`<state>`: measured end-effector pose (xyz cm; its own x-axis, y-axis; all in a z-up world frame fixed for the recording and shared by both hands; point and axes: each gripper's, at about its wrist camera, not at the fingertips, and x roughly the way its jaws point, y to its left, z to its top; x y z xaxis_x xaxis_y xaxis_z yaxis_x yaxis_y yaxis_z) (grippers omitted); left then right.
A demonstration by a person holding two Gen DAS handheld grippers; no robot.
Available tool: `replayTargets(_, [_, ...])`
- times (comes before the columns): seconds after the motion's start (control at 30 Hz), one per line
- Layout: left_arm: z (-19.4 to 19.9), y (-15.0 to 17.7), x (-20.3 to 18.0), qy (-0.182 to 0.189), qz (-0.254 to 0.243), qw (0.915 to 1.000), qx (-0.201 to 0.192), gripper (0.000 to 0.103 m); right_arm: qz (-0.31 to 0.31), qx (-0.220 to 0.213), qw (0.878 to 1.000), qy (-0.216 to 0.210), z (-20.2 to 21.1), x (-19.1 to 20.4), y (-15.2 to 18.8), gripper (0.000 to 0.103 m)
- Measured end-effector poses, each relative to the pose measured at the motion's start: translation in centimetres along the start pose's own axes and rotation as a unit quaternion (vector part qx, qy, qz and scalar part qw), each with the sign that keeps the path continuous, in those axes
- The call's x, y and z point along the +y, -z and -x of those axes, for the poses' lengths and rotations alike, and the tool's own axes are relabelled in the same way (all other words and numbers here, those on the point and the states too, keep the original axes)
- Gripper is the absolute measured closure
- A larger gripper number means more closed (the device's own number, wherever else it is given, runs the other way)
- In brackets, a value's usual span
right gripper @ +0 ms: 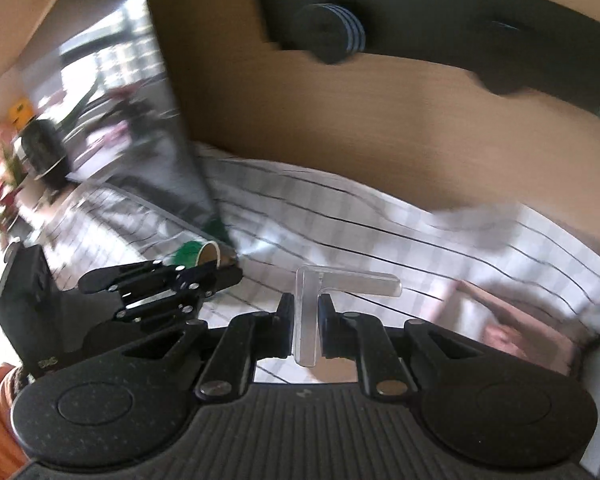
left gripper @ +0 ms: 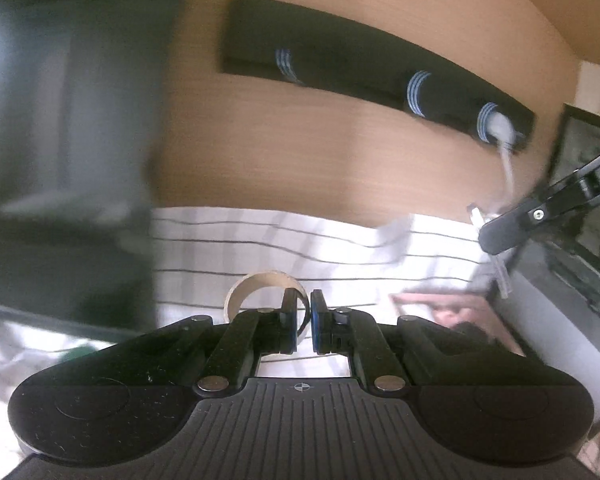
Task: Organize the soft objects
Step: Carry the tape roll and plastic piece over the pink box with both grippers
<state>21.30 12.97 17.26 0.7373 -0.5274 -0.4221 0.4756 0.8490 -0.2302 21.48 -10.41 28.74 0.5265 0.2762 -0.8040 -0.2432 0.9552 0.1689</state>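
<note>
My left gripper (left gripper: pixel 303 316) is shut on the rim of a cardboard tape roll (left gripper: pixel 260 286), held above a white cloth with thin dark stripes (left gripper: pixel 260 240). In the right wrist view the roll (right gripper: pixel 204 254) shows green tape, and the left gripper (right gripper: pixel 220 274) sits at the left. My right gripper (right gripper: pixel 305 320) is shut on a clear plastic T-shaped piece (right gripper: pixel 340 284) above the same striped cloth (right gripper: pixel 380 232). The right gripper (left gripper: pixel 500 232) also shows at the right in the left wrist view. Both views are motion-blurred.
A wooden wall (left gripper: pixel 340 152) rises behind the cloth, carrying a black rack (left gripper: pixel 340 60) with blue-striped round pegs (left gripper: pixel 418 92). A dark shiny panel (right gripper: pixel 120 120) stands at the left. A pinkish object (right gripper: pixel 512 332) lies at the right on the cloth.
</note>
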Motion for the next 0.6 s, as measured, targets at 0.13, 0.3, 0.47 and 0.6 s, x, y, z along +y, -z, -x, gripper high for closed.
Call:
replayTargets(0.13, [-2.4,-0.3,-4.1,0.041,-0.02,0.9988,0.017,0.094,-0.04,-0.011,0.999,0.031,1.1,-4.0,1.9,0.091])
replayTargets(0.3, [-5.3,-0.4,-8.7,0.087,-0.041,0.9946,0.04,0.094,-0.08,-0.027,0.995,0.056,2.3,-8.4,3.4,0.091])
replayTargets(0.47, [-7.8,0.1,-12.3,0.127,-0.062,0.988,0.063,0.094,-0.124,-0.038,0.989,0.069,2.1,-12.0,4.7,0.091])
replayTargets(0.6, [-10.3,0.7,-14.3,0.164,-0.059,0.9816,0.078,0.094,-0.159,-0.036,0.984,0.072,0.7,-14.3,5.2,0.091])
